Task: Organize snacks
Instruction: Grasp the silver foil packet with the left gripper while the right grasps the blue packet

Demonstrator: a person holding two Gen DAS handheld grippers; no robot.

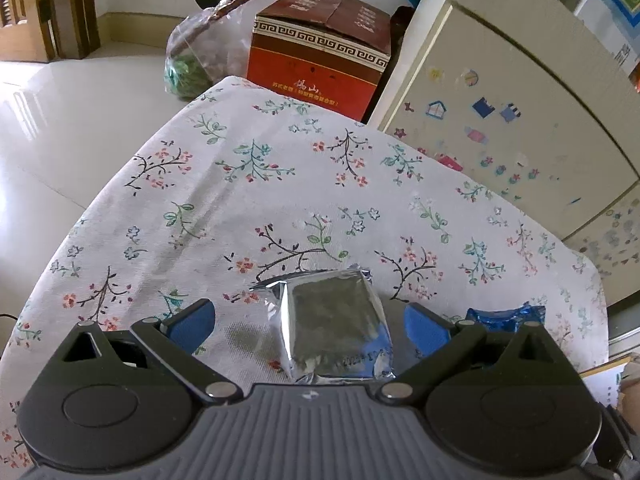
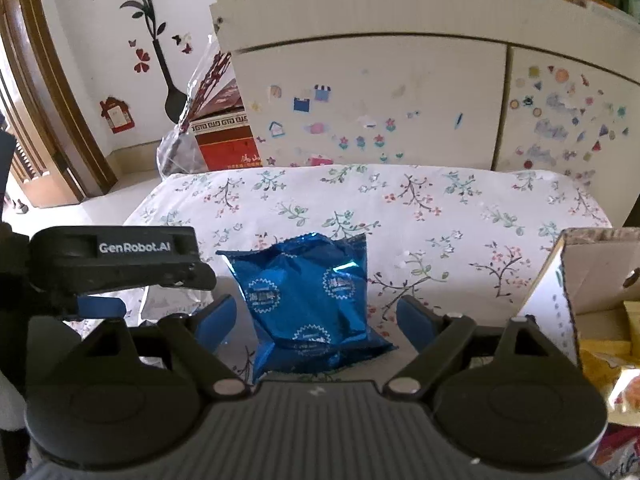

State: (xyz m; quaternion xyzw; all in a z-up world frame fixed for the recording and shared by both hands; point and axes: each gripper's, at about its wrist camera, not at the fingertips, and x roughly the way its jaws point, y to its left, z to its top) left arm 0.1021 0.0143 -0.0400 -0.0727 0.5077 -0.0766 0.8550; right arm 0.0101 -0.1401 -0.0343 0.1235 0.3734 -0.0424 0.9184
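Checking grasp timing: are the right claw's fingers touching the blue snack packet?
Apart. The right wrist view shows tablecloth between each blue finger and the blue snack packet, on both sides.

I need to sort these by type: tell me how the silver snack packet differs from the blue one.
The silver packet is plain foil with only a printed date; the blue packet carries white round logos. The silver packet looks boxy and smooth; the blue packet is crinkled. Both lie on the floral cloth, each between open jaws.
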